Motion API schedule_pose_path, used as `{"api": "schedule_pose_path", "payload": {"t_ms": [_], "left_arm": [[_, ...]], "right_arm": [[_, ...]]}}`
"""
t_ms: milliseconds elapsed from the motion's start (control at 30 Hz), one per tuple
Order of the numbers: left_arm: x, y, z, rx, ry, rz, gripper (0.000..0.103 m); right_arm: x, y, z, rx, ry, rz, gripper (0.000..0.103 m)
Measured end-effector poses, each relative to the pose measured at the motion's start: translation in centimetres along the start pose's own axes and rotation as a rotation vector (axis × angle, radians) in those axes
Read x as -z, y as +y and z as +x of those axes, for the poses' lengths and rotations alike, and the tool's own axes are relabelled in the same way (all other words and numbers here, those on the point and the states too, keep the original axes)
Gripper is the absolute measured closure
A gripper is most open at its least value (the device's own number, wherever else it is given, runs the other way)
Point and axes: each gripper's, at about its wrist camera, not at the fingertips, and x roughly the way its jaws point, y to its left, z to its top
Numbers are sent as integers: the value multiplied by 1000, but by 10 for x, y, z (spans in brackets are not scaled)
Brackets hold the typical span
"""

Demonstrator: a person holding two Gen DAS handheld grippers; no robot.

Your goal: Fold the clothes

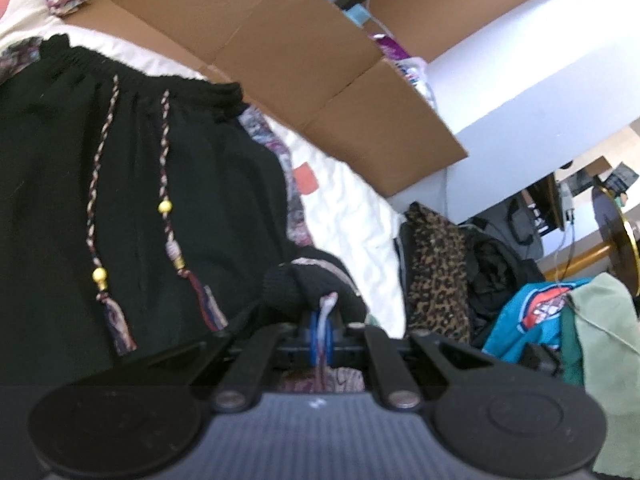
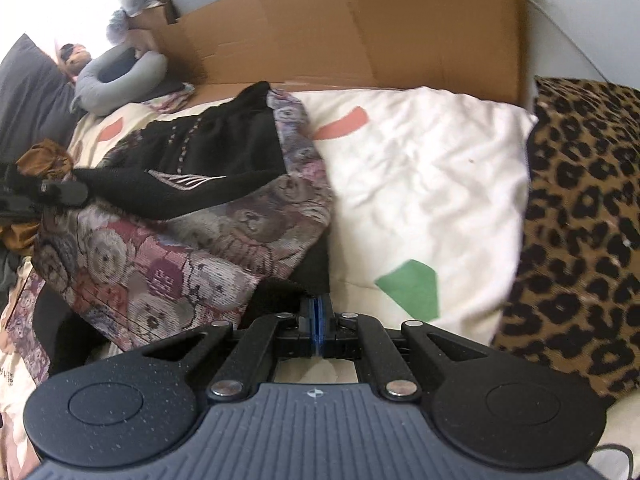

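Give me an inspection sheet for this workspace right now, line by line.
Surface: bed with a white quilt bearing coloured shapes.
Job's things: black garment with teddy-bear print panels and beaded drawstrings.
Clutter: leopard-print cloth, teal shirt, grey neck pillow.
Grippers: left tool shut on the black garment; right tool shut on it too.
Cables: thin cords by the desk.
Surroundings: flattened cardboard box against the wall.

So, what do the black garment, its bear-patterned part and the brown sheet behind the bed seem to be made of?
Black garment: soft matte fabric, probably a knit; the gathered top edge looks ribbed.
Bear-patterned part: looks like woven tapestry cloth; fine thread lines run through the bears.
Brown sheet: cardboard, matte, with straight creases and a raw edge.
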Motion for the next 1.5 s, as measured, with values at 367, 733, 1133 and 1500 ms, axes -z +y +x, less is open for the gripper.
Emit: {"api": "schedule_pose_path", "payload": {"t_ms": [367,733,1133,1500], "left_arm": [[35,12,31,-68,135,6,99],[41,21,33,-96,150,-1,99],[36,27,29,-98,130,-18,99],[35,28,31,-97,130,-13,99]], "right_arm": [[21,-27,-7,78,41,55,103],[30,-25,-13,-70,66,186,98],[38,7,2,-170,108,100,62],[41,8,16,-190,96,35,72]]}}
